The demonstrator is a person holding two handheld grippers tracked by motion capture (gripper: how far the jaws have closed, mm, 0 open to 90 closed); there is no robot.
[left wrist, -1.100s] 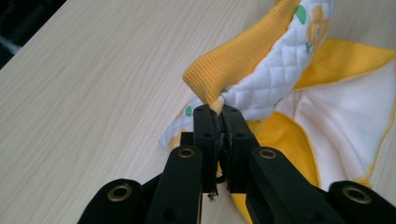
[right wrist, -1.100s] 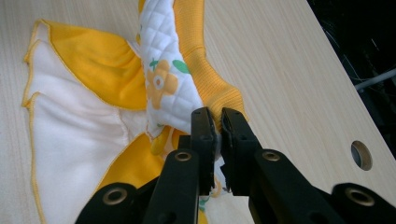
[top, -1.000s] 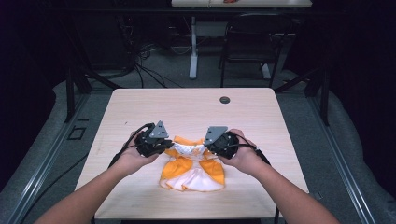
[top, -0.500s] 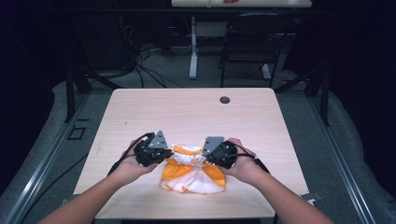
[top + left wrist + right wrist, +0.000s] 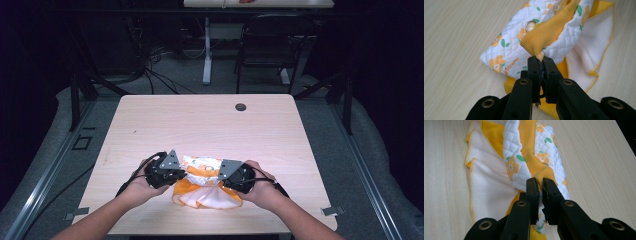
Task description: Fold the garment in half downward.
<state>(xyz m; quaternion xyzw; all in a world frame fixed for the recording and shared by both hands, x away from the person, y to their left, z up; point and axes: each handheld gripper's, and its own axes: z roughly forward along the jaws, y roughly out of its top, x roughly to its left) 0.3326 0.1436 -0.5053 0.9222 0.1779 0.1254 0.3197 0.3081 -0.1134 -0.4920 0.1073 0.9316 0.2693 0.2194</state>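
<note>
Light wood counter (image 5: 210, 125), square, with a small dark round grommet (image 5: 241, 107) near far edge.

Near front edge, centred: quilted baby bib (image 5: 202, 168), white with orange flowers and green leaves, lying on a yellow-edged white cloth (image 5: 207, 196) folded in layers. Bib bunched along its length between the two grippers. Ribbed orange band (image 5: 550, 30) running over the quilted top; metal snap ring (image 5: 530, 24) just beside the band at the left end. Printed word "flower" legible on the bib's corner in left gripper view.

Left gripper (image 5: 175, 172) at left end of bib, held in left hand (image 5: 137, 184); fingers (image 5: 533, 72) pressed nearly together, pinching the end of the orange band.

Right gripper (image 5: 222, 177) at right end of bib, held in right hand (image 5: 262, 190); fingers (image 5: 533, 192) close together, pinching the other end of the orange band (image 5: 534, 157). Layered cloth (image 5: 486, 180) spread to the left in right gripper view.
</note>
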